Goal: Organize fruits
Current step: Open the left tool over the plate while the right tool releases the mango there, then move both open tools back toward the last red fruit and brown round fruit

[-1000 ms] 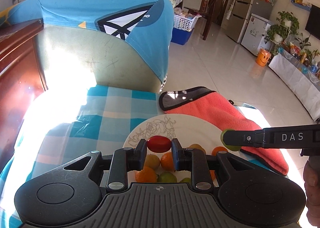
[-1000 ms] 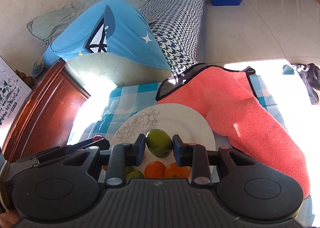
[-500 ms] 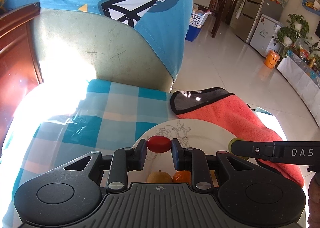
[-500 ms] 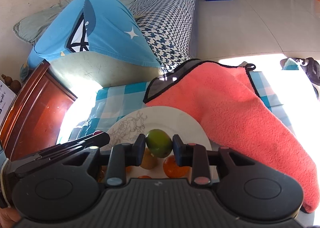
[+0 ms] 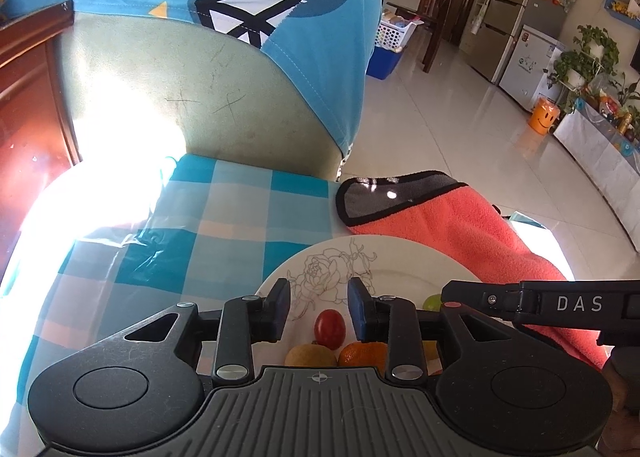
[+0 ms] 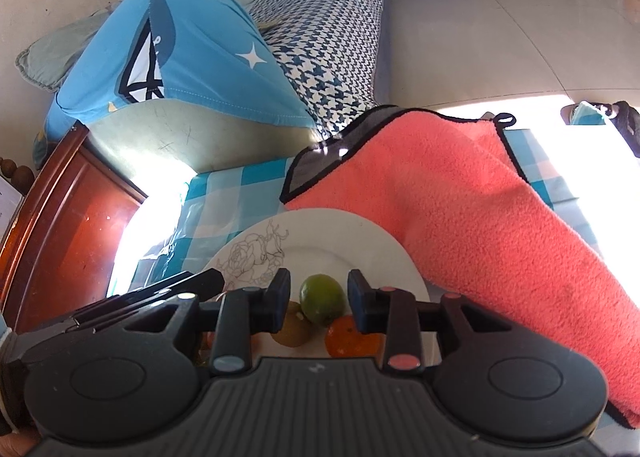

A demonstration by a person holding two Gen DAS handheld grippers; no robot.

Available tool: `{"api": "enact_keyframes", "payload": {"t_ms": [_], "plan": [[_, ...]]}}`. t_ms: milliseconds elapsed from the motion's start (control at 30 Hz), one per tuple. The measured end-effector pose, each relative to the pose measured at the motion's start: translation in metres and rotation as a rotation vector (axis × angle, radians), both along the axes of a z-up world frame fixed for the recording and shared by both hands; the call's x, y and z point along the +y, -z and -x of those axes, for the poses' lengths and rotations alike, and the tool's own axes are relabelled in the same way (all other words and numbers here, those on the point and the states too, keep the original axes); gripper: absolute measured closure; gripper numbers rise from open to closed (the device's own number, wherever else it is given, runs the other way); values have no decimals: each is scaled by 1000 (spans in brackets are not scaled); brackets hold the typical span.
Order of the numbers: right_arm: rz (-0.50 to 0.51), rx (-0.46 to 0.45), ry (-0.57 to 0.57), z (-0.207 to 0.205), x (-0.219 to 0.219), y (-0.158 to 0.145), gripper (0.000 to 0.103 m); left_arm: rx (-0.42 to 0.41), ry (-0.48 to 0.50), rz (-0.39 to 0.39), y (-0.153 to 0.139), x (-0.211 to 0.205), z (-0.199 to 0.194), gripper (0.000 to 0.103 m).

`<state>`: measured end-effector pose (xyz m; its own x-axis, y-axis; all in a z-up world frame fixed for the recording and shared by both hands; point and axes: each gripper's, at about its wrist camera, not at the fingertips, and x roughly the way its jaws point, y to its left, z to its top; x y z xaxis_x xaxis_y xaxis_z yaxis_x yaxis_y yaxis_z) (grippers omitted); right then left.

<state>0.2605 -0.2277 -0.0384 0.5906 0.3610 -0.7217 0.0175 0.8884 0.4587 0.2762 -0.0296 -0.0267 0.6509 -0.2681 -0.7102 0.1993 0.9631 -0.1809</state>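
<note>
- While both tools hang over the white rose-printed plate [image 5: 400,257], the left tool [image 5: 319,303] gapes, gripping nothing; the small red oval tomato [image 5: 329,328] lies low centre of the frame.
- The right tool [image 6: 319,297] is likewise spread, the round green lime [image 6: 322,299] loose between its fingers.
- Risk: round fruits may roll onto the blue checked bench [image 5: 224,225] or against the coral fleece towel [image 6: 500,225] if nudged.

Left claw [image 5: 319,304] with fingers spread apart, right claw [image 6: 319,299] likewise parted (gripping nothing), side by side
</note>
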Motion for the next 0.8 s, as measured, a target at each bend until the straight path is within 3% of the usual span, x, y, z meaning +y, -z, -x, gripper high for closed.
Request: {"api": "enact_keyframes", "payload": {"t_ms": [133, 800], "plan": [[-18, -5, 0, 2, -2, -6, 69, -11, -15, -2, -10, 4, 7, 57], [33, -39, -107, 63, 23, -34, 64, 7, -23, -34, -36, 37, 89, 54]]}}
